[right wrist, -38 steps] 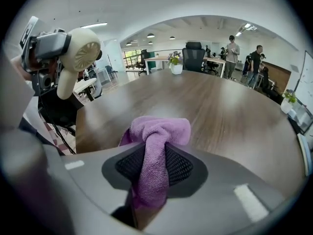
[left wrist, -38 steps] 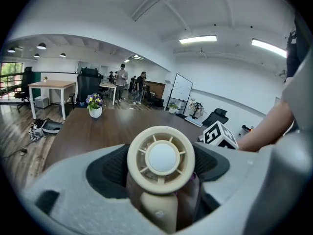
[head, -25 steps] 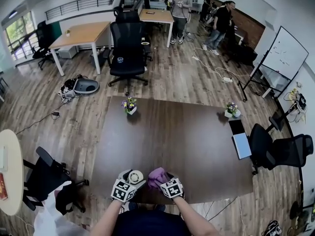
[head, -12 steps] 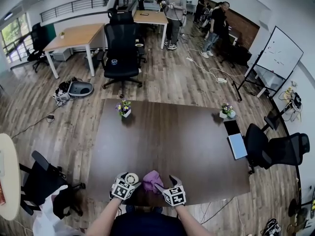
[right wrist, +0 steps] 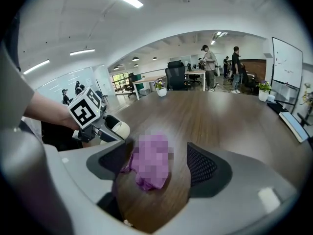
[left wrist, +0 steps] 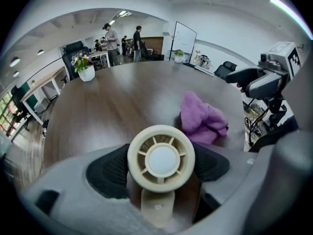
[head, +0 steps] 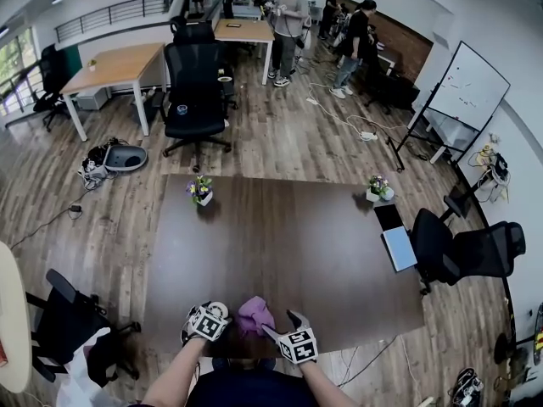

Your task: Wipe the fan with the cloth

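Note:
A small cream round fan (left wrist: 161,158) sits between my left gripper's (left wrist: 161,164) dark pads, which are shut on its rim from both sides. In the head view this gripper (head: 208,320) and the fan (head: 215,311) are low at the table's near edge. A crumpled purple cloth (head: 254,315) lies on the brown table (head: 288,227) just right of the fan. My right gripper (head: 284,322) is beside the cloth; its jaws have just been opening and stand wide. The cloth (right wrist: 151,161) shows loose in their gap, untouched by the pads.
Two small flower pots (head: 199,191) (head: 377,187) stand at the table's far side. A laptop (head: 397,246) lies at its right edge, by a black office chair (head: 462,253). Another chair (head: 72,320) stands left of the table. People stand far back in the room.
My right gripper has let go of the cloth and drawn back toward the near edge; the cloth now lies on the table. My left gripper has sunk lower with the fan.

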{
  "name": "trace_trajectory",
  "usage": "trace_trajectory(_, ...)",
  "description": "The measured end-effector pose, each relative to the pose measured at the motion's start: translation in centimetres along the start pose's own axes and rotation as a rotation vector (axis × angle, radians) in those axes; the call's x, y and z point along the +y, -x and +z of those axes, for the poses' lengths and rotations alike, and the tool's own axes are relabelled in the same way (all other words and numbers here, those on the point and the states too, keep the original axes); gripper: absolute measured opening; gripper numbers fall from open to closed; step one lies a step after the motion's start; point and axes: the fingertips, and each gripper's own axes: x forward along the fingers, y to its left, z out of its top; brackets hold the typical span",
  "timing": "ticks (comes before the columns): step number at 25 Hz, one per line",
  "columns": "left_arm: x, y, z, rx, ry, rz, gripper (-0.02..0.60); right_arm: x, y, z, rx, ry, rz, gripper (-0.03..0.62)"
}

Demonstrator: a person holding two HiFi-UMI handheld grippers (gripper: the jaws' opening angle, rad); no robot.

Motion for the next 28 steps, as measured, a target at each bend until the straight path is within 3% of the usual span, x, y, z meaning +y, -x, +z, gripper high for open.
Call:
trace_trajectory(8, 1.0, -1.8, -3.1, 0.138, -0.029, 0.019, 0.376, 0.7, 0.8, -1.7, 0.016, -0.040, -0.012, 0.403)
trace_trajectory(28, 0.6, -2.4, -2.8, 0.108, -0.028, -0.011, 0.396, 0.9, 2.1, -4.3, 0.036, -0.119, -0.020, 0.405)
